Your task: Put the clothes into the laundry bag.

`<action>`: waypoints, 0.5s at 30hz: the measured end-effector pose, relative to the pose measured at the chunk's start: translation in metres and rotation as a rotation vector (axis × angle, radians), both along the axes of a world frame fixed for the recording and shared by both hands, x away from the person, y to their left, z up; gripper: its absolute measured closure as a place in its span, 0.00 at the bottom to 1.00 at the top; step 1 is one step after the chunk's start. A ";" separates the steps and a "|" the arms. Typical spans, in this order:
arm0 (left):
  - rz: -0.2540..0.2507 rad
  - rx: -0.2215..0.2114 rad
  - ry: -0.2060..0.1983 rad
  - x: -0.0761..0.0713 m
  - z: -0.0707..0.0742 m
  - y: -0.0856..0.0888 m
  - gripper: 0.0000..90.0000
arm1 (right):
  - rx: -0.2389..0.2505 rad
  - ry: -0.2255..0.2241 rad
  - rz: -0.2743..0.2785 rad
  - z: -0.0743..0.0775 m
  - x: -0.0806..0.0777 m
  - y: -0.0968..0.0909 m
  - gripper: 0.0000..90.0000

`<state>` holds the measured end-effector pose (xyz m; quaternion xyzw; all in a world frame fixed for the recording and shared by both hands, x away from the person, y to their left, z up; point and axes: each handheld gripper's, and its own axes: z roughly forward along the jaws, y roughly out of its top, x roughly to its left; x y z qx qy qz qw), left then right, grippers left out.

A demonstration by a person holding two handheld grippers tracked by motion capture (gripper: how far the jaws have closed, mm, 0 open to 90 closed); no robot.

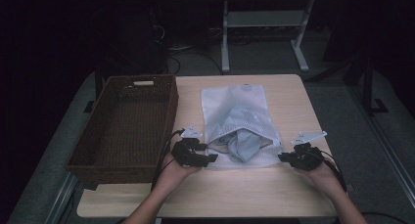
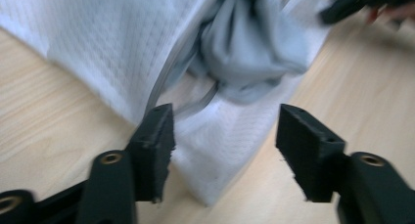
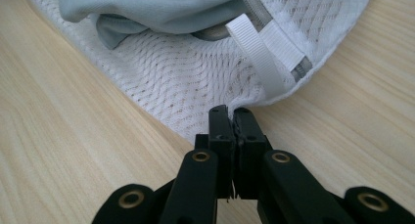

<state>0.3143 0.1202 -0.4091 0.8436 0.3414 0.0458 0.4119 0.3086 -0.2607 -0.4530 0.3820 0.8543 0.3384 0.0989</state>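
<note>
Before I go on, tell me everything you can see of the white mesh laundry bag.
The white mesh laundry bag lies flat on the light wooden table, beside the brown wicker basket. Its zipped mouth faces the person and gapes open, with a crumpled grey garment spilling out. A white ribbon loop sits at one mouth corner. The right gripper is shut on that corner's edge; the left gripper stands open over the other corner.

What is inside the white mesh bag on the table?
A grey garment sits bunched at the open mouth of the mesh bag, partly spilling out. How far it reaches into the bag cannot be seen, because the mesh covers it.
</note>
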 end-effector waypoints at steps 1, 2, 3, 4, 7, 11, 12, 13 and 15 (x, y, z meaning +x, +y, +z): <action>-0.012 -0.001 -0.013 -0.002 0.005 -0.001 0.40 | 0.001 -0.003 0.002 0.000 0.000 0.000 0.97; -0.024 -0.009 -0.027 -0.003 0.010 -0.002 0.40 | 0.001 -0.004 0.003 0.000 0.000 0.000 0.97; -0.043 -0.020 -0.034 -0.004 0.014 -0.005 0.40 | 0.001 -0.004 0.003 0.001 0.000 0.000 0.97; -0.065 -0.025 -0.039 -0.004 0.017 -0.009 0.39 | 0.001 -0.003 0.003 0.001 0.000 0.000 0.97; -0.147 -0.005 -0.047 -0.001 0.018 -0.028 0.37 | 0.000 -0.002 0.002 0.000 0.000 0.000 0.97; -0.252 0.013 -0.048 0.006 0.009 -0.057 0.37 | 0.000 -0.002 0.002 0.000 0.000 0.000 0.97; -0.270 0.017 -0.053 0.008 0.007 -0.064 0.37 | -0.001 0.000 0.003 0.000 0.000 0.000 0.97; -0.282 0.031 -0.055 0.011 0.004 -0.070 0.38 | 0.000 0.002 0.003 0.000 0.000 0.000 0.97; -0.284 0.076 -0.063 0.019 -0.005 -0.082 0.38 | 0.005 0.003 0.003 0.000 0.000 0.000 0.97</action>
